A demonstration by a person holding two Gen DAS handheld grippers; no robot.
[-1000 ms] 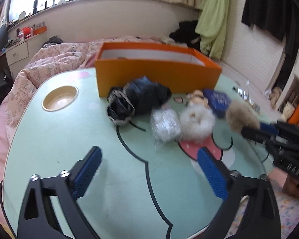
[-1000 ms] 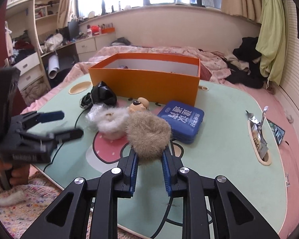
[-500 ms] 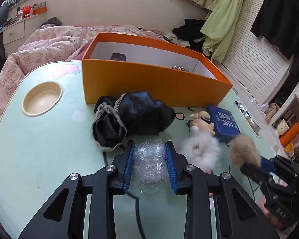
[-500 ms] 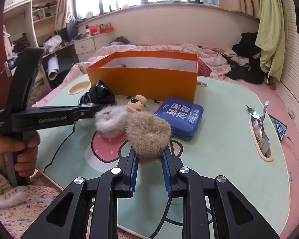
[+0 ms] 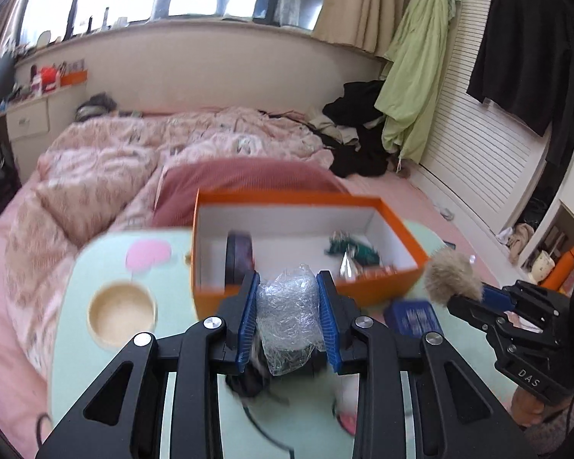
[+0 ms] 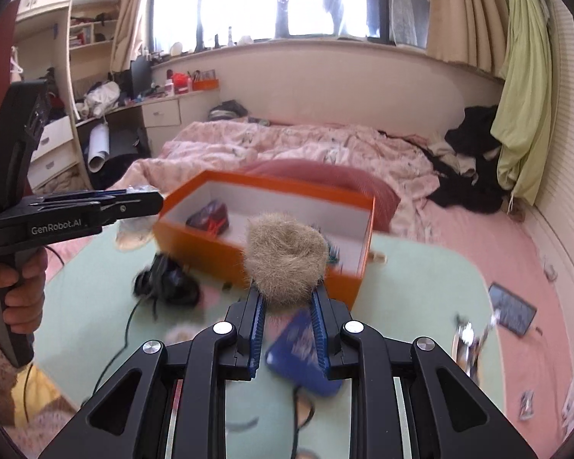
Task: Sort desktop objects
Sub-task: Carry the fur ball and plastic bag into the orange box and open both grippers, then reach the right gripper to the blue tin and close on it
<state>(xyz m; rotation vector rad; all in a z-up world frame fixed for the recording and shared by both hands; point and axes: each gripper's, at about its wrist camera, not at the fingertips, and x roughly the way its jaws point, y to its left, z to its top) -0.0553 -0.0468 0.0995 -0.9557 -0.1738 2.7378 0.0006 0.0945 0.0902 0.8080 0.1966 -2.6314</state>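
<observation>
Overhead, both tools hang above the mint-green surface (image 5: 72,344). Left gripper (image 5: 289,317): jaws pinching a crumpled clear plastic wad (image 5: 287,313), held off the surface just short of the orange box (image 5: 398,229). Right gripper (image 6: 287,313): jaws pinching a tan fur ball (image 6: 285,260), likewise lifted before the box. Blue tin (image 6: 300,352) and black pouch (image 6: 168,279) lie on the surface. Pink bed (image 6: 298,145) behind; green garment (image 6: 524,88) hangs at right.

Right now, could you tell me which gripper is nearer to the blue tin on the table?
Right. The right gripper, holding the brown fur ball, hangs directly above the blue tin; the left gripper is off to its side.
</observation>
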